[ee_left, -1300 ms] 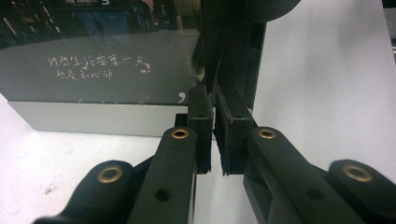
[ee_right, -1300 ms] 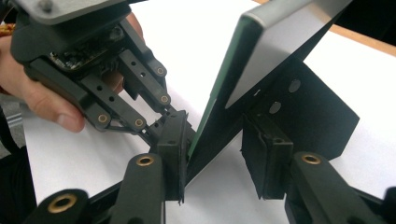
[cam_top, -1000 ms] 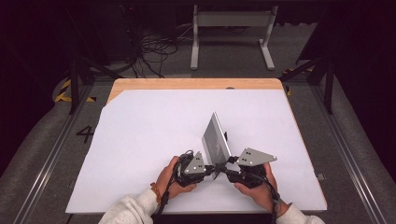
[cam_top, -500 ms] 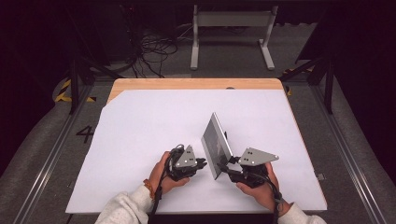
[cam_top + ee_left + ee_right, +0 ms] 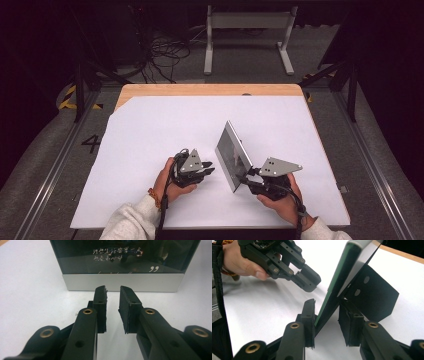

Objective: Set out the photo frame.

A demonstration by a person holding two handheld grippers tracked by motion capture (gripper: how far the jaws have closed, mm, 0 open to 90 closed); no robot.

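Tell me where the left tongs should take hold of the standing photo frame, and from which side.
Grip the photo frame by its near upright edge, coming in level from the person's side. It is a thin panel leaning on a rear stand, so tongs closing across its thickness suit it; the right tongs already straddle that corner.

Both forearms wear cream knit sleeves (image 5: 131, 221); a beaded bracelet (image 5: 153, 197) circles the left wrist. Each black claw (image 5: 205, 171) has brass-ringed screws, a grey triangular plate (image 5: 276, 166) and a trailing black cable.
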